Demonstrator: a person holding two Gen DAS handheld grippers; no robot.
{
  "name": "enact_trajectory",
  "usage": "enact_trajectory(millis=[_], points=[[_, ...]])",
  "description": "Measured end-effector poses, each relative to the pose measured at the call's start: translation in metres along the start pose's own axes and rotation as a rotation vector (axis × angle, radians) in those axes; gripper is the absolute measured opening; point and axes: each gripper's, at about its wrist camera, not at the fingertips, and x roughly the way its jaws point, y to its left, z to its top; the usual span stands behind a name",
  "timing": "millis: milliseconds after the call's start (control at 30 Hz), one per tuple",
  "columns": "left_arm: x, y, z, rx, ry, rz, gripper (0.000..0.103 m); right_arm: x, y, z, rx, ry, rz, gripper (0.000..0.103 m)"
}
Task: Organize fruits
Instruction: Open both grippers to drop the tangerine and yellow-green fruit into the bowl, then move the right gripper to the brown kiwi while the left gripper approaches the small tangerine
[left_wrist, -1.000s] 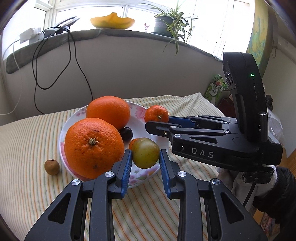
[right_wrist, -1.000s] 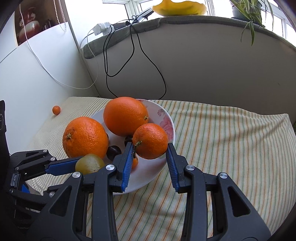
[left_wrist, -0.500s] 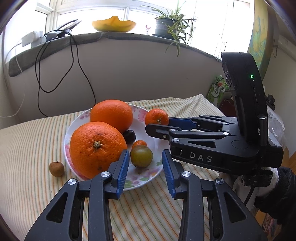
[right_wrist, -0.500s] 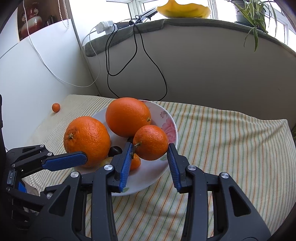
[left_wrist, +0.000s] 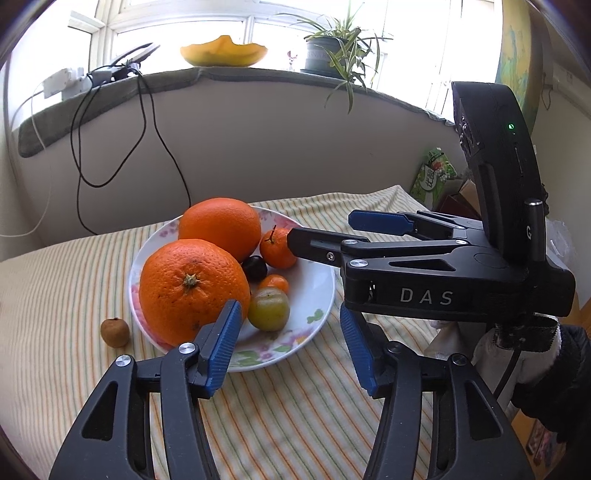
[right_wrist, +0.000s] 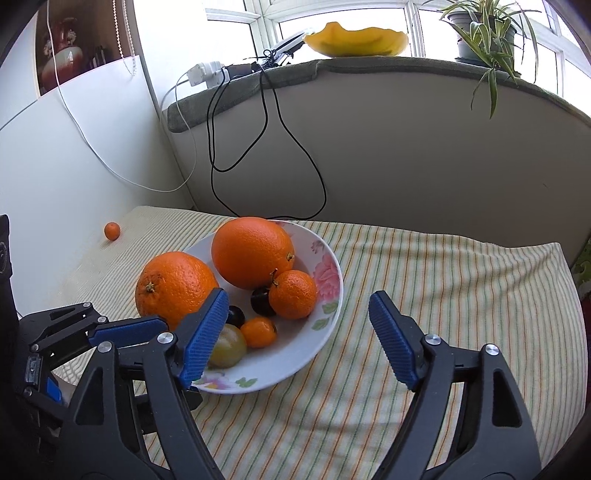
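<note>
Fruit left off the plate (left_wrist: 317, 295) decides it: brown fruit (left_wrist: 115, 332) lies left of the wide-open, empty left gripper (left_wrist: 291, 347), nearer than the equally open, empty right gripper (right_wrist: 299, 336).

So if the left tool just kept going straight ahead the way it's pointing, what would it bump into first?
Probably the greenish fruit at the near edge of the floral plate, which sits roughly between the open left tool's fingers. The big orange lies just left of that line; depth is hard to judge.

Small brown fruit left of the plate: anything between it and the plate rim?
Nothing: the left wrist view shows only bare striped cloth between small brown fruit and plate.
</note>
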Motion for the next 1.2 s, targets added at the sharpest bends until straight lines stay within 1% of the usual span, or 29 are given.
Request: enact_trajectory(millis=[133,300,400,533,800,967,1100,1200], points=[[-0.005,0.0,0.0,0.002,-0.007,0.005,0.059,-0.003,0.004,0.0,0.001,-0.004,0.002,0.082],[-0.014,0.001,-0.002,0.002,-0.018,0.008,0.06,-0.011,0.008,0.001,0.0,-0.02,0.002,0.086],[-0.022,0.0,-0.004,0.003,-0.025,0.01,0.065,-0.017,0.009,0.002,0.013,-0.025,0.009,0.087],[-0.031,0.002,-0.005,-0.002,-0.036,0.015,0.065,-0.022,0.01,0.0,0.036,-0.016,0.037,0.087],[-0.049,0.006,-0.009,-0.013,-0.057,0.027,0.065,-0.032,0.021,-0.006,0.015,-0.005,0.021,0.087],[-0.063,0.014,-0.014,-0.022,-0.075,0.035,0.065,-0.038,0.039,-0.011,-0.028,0.002,0.001,0.087],[-0.073,0.027,-0.021,-0.039,-0.081,0.053,0.068,-0.046,0.054,-0.015,-0.05,-0.004,0.005,0.087],[-0.082,0.04,-0.027,-0.055,-0.086,0.069,0.068,-0.052,0.066,-0.018,-0.053,-0.017,0.014,0.087]])
